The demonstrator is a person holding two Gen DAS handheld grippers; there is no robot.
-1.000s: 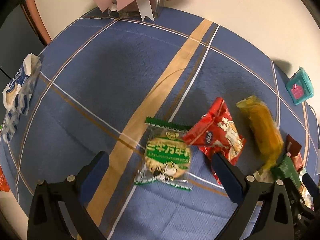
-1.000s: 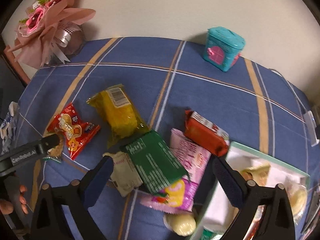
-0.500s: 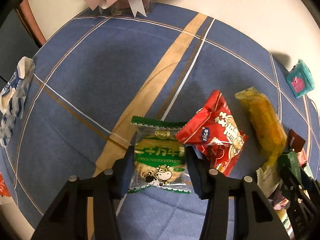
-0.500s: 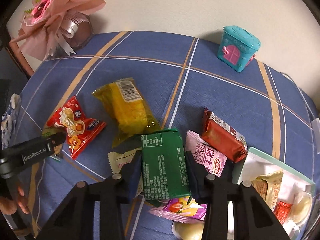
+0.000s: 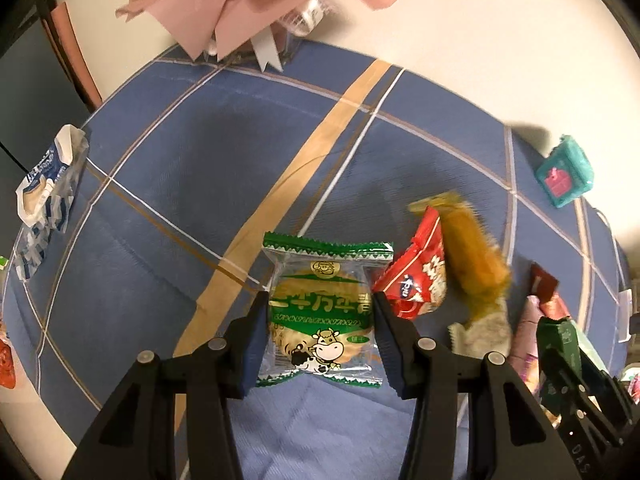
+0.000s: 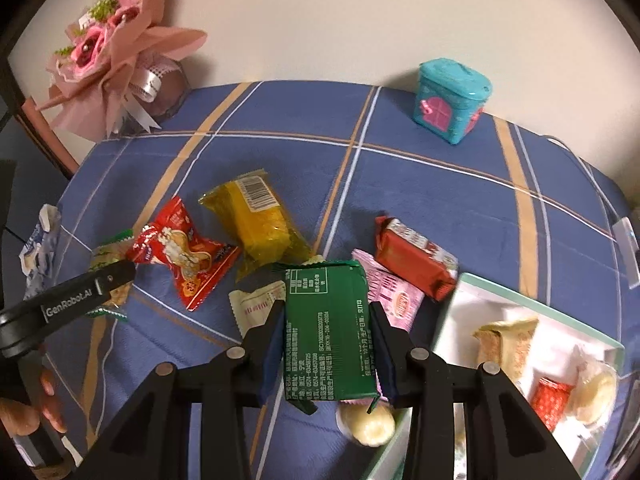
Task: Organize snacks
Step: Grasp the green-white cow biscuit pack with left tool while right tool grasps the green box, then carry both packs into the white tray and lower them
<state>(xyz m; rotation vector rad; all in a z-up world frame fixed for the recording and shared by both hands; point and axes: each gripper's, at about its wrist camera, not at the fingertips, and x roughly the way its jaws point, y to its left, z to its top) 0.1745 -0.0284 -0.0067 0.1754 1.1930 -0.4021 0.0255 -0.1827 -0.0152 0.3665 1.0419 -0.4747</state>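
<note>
My left gripper (image 5: 320, 316) is shut on a clear cracker packet with green edges and a cow picture (image 5: 322, 312), held above the blue plaid tablecloth (image 5: 180, 200). My right gripper (image 6: 325, 320) is shut on a dark green packet (image 6: 328, 332), held above the snack pile. On the cloth lie a red peanut packet (image 6: 180, 252), a yellow cake packet (image 6: 260, 224), a red-brown bar (image 6: 416, 258), a pink packet (image 6: 394, 298) and a cream packet (image 6: 256, 308). The left gripper (image 6: 108, 280) also shows in the right wrist view.
A white tray with a green rim (image 6: 460, 292) at the front right holds several snacks. A teal toy box (image 6: 450, 100) and a pink bouquet (image 6: 116, 60) stand at the back. A blue-white wrapper (image 5: 44, 196) lies at the left edge.
Both grippers closed from wide open onto their packets, then lifted them: the left raised the cracker packet, the right raised the green packet off the pile.
</note>
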